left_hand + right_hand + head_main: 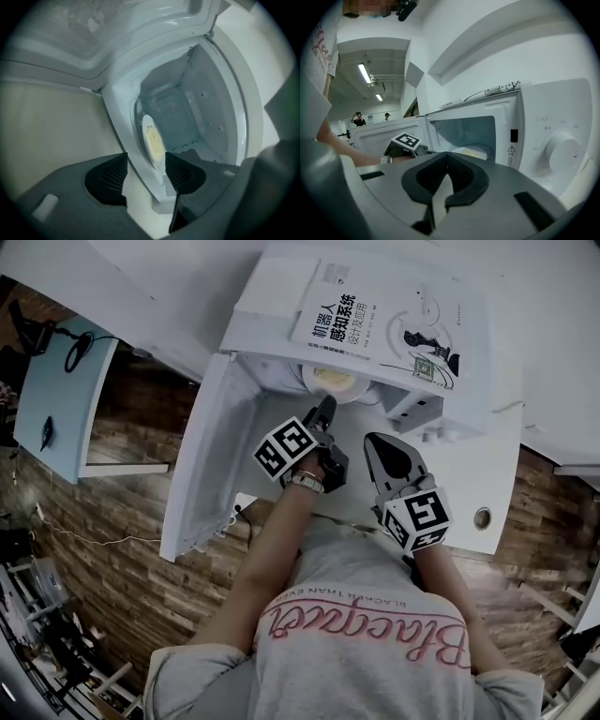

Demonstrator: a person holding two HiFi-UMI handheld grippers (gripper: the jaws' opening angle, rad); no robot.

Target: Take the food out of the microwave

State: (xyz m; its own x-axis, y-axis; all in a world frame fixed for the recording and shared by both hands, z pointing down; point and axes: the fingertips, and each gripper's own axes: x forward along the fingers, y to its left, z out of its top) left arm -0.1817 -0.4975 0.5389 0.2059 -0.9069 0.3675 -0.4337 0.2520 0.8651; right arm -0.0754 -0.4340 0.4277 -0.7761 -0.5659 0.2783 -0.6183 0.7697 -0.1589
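Observation:
The white microwave [272, 296] stands with its door [211, 446] swung open to the left. Inside, on the turntable, lies a white plate of yellow food [330, 381], which the left gripper view shows turned on its side [153, 143] and the right gripper view at the cavity mouth [473, 151]. My left gripper [325, 409] hangs just in front of the opening, pointing in. Its jaws [146, 176] stand open and empty, short of the plate. My right gripper [375, 442] is shut on nothing, in front of the control panel.
A book [375, 320] lies on top of the microwave. The control panel's round knob [562, 150] is at the right. In the right gripper view the left gripper's marker cube [407, 140] sits before the open door [375, 133]. Two people [358, 119] stand far off in the room.

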